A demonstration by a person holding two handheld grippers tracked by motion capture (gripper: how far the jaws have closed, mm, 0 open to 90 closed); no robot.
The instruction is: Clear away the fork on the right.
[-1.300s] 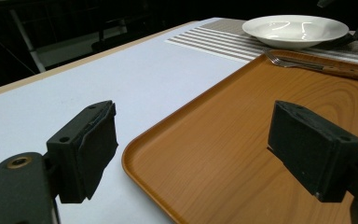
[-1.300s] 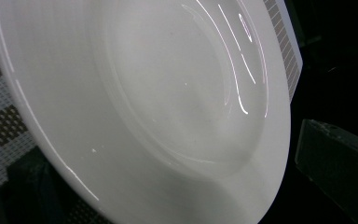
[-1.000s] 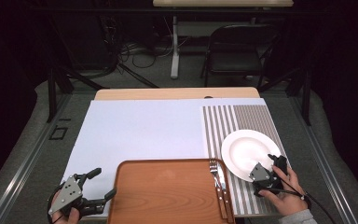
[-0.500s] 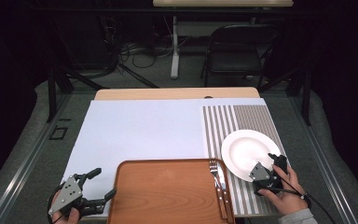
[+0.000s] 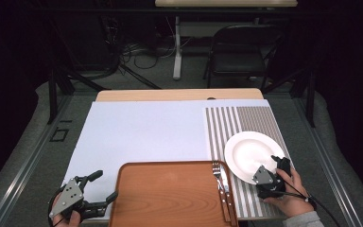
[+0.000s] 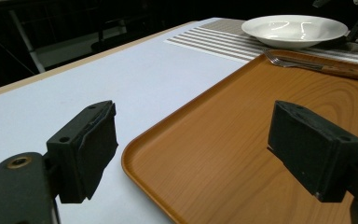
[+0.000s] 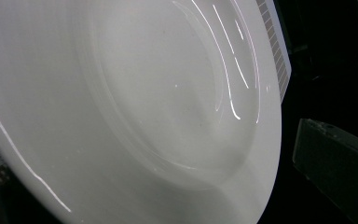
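Observation:
A white plate [image 5: 248, 151] lies on a striped placemat [image 5: 246, 120] at the right. My right gripper [image 5: 274, 164] is at the plate's near right rim, open. In the right gripper view the plate [image 7: 144, 116] is very close, one black finger [image 7: 335, 172] stands just off its rim, and the other finger is hidden. My left gripper [image 5: 105, 184] stands open and holds nothing at the front left corner of a brown wooden tray [image 5: 170, 194]. In the left gripper view its jaws straddle the corner of the tray [image 6: 242, 140].
A fork [image 5: 216, 175] and a knife [image 5: 225, 187] lie along the tray's right edge, next to the plate. A white sheet [image 5: 146, 132] covers the table's left and middle. A black chair [image 5: 241, 52] stands beyond the far edge.

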